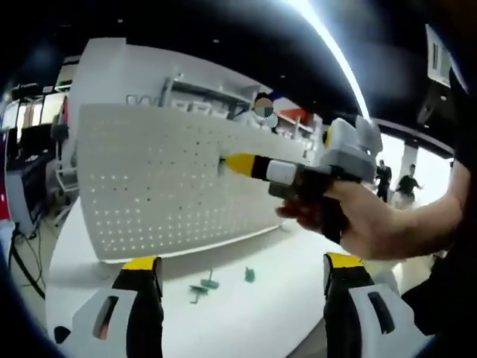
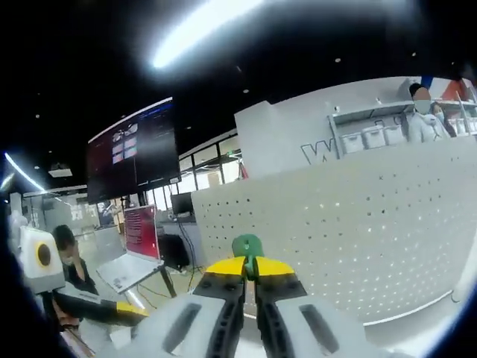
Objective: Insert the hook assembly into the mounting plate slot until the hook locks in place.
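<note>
One white perforated pegboard panel point(image 1: 164, 179), standing upright across the left gripper view's centre. One white tabletop point(image 1: 246, 298), lower centre. Three small green plastic hooks point(image 1: 210, 283) lying loose on it, lower centre. One green plastic hook point(image 2: 248, 246) at the right gripper view's lower centre. One large dark wall screen point(image 2: 133, 149), left of centre there.

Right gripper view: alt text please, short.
The right gripper holds a small green hook between its shut yellow-tipped jaws, raised in front of a white perforated pegboard. A dark wall screen hangs behind to the left, and the left gripper shows at the lower left.
</note>
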Motion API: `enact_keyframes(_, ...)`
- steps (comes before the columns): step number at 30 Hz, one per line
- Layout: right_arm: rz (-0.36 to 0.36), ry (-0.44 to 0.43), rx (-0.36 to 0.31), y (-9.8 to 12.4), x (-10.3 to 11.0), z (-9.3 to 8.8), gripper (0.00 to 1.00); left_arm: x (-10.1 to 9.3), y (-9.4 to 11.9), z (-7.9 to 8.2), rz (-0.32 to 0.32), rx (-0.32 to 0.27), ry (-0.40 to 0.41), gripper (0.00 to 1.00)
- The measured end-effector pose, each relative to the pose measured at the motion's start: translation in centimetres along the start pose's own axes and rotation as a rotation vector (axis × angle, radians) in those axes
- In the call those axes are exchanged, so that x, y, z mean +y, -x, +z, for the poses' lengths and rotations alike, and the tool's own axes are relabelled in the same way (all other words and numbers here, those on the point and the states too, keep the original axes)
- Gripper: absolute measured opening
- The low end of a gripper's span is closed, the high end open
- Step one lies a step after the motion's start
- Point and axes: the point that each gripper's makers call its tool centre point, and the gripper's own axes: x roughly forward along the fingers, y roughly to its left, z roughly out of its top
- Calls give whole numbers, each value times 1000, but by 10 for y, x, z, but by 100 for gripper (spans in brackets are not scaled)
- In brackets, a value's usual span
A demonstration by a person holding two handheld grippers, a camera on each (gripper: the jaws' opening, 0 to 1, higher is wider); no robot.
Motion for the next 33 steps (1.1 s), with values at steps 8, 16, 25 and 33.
enact_keyframes(8,-119,0,-53,-22,-45,15,0,-12,-7,3,-56,3,-61,95)
enact_keyframes(16,-186,-11,-103,-36,-82,27,0,-17,-12,-2,-74,38,-73,97)
enact_keyframes(25,-268,-21,-144,-47,-117,37,0,-4,-15,-6,-42,57,-67,95)
enact_keyframes(33,-320,6,-175,-49,-133,47,0,3,-21,-7,-27,59,-57,95)
